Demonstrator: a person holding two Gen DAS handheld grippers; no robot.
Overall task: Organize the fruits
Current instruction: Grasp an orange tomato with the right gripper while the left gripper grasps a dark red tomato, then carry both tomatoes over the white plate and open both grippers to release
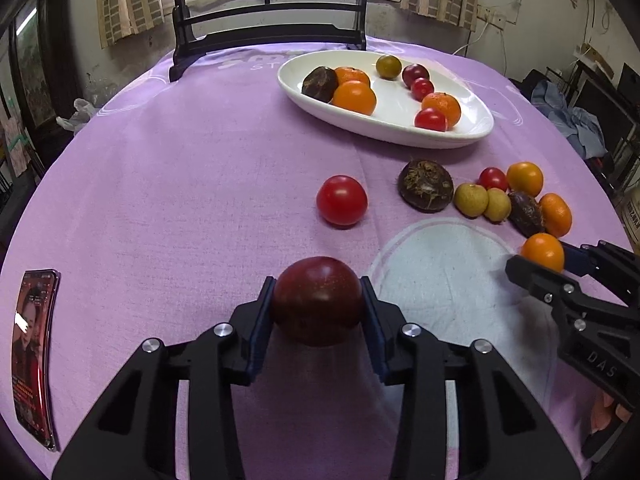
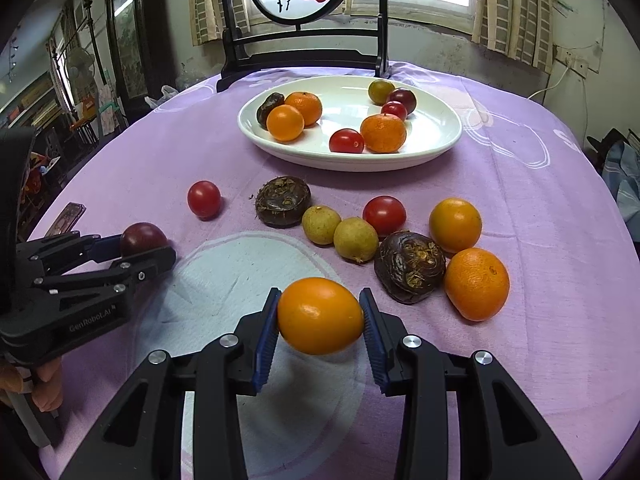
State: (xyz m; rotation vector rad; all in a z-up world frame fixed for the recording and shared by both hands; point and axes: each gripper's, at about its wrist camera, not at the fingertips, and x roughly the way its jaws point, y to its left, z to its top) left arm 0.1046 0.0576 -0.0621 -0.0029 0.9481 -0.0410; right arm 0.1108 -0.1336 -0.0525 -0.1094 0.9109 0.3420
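Gripping both: left gripper point(image 1: 318, 304) clenched on plum point(image 1: 318, 300) near the table's near edge, right gripper point(image 2: 320, 320) clenched on orange point(image 2: 320, 315). Pick step looks done; next, carry each to the plate point(image 2: 440, 140) at the far edge and release clear of fruit there.

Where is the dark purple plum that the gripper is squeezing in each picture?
Left wrist view: the dark purple plum sits low in the middle, pinched between the left gripper fingers.
Right wrist view: the same plum is at the left edge, halfway down, at the tip of the left gripper reaching in from the side.
Shared landmark: the white plate of fruit lies farther back on the purple cloth in both.
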